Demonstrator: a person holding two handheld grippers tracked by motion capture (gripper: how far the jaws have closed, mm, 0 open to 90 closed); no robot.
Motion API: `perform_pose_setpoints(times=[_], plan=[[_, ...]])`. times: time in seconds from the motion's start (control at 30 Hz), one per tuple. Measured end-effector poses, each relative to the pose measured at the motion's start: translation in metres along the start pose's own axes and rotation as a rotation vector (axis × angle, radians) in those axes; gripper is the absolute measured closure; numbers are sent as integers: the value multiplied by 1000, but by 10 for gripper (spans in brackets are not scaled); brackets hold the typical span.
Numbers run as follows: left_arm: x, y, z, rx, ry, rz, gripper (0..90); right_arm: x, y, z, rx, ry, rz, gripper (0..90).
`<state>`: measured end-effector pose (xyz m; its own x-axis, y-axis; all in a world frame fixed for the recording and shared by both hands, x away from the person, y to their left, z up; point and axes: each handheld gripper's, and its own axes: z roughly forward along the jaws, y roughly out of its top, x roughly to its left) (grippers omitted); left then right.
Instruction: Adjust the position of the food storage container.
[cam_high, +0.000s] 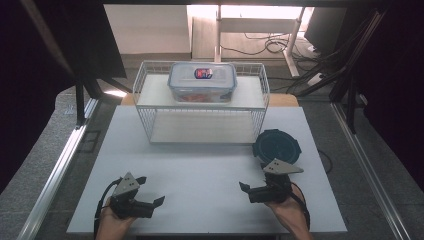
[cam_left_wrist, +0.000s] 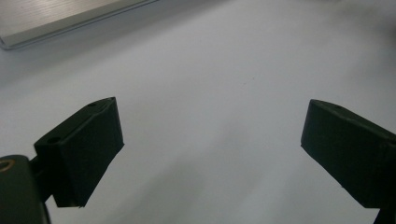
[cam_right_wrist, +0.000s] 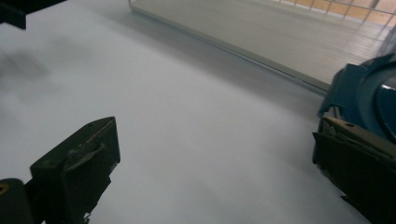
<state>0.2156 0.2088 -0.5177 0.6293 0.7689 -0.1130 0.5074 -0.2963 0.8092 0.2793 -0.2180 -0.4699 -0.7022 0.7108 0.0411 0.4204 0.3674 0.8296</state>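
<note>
1. White table (cam_high: 200, 180) fills the middle of the room, with grey floor around it.
2. At the near left, the left gripper (cam_high: 150, 192) lies low over the table, held in a hand, jaws spread with nothing between them.
3. At the near right, the right gripper (cam_high: 252, 181) points left, jaws spread and empty.
4. Just beyond it lies a dark round lid (cam_high: 276, 145).
5. Farther off, a wire shelf (cam_high: 145, 85) bears a clear lidded container (cam_high: 202, 82) holding something reddish.
</note>
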Motion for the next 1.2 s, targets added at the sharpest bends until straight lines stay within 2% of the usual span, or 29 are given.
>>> perform_pose_setpoints(times=[0.13,0.17,0.2,0.23,0.27,0.3,0.33,0.37,0.4,0.47,0.5,0.53,0.57,0.6,0.7,0.73,0.77,0.8,0.83,0.87,0.9,1.0,1.07,1.2], plan=[[2,1,1,5,-10,-9,52,-12,9,-8,-22,-20,73,24],[2,2,2,4,-10,-10,52,-17,11,-9,-16,-30,74,74],[3,2,2,3,-13,-13,52,-28,16,-12,-18,-62,84,179],[3,2,2,2,-15,-15,52,-28,16,-12,-18,-62,84,179],[3,2,2,4,-12,-15,52,-35,17,-13,-14,-80,93,255],[3,2,2,13,-8,-10,55,-49,20,-13,-12,-121,103,425],[3,2,2,13,-8,-10,55,-49,20,-13,-12,-121,103,425],[3,2,3,18,-10,-9,55,-66,22,-10,13,-143,110,567],[3,2,3,20,-12,-10,55,-66,22,-10,13,-143,110,567],[3,3,4,27,-14,-5,55,-81,25,-9,33,-168,95,701],[2,3,5,32,-15,-1,56,-98,30,-8,31,-196,82,826],[2,3,6,35,-14,0,56,-108,33,-8,35,-203,83,865],[2,3,6,35,-14,0,56,-108,33,-8,35,-203,83,865],[2,3,6,38,-12,3,56,-115,34,-7,39,-216,90,884],[2,3,5,38,-5,5,57,-142,39,-1,66,-272,122,887],[3,3,4,35,-4,2,57,-156,40,3,72,-307,145,887],[4,2,4,34,-3,-1,57,-156,40,3,72,-307,145,887],[5,2,4,31,-5,-8,58,-170,41,7,75,-323,167,887],[5,2,4,31,-5,-8,58,-170,41,7,75,-323,167,887],[6,2,4,30,-9,-12,59,-181,42,12,90,-338,192,886],[6,2,4,30,-9,-12,59,-181,42,12,90,-338,192,886],[6,2,4,32,-6,-10,59,-199,40,23,126,-338,213,885],[7,2,4,32,-5,-13,60,-205,39,29,148,-324,217,883],[9,1,3,27,-7,-26,60,-205,39,37,175,-307,211,889]])
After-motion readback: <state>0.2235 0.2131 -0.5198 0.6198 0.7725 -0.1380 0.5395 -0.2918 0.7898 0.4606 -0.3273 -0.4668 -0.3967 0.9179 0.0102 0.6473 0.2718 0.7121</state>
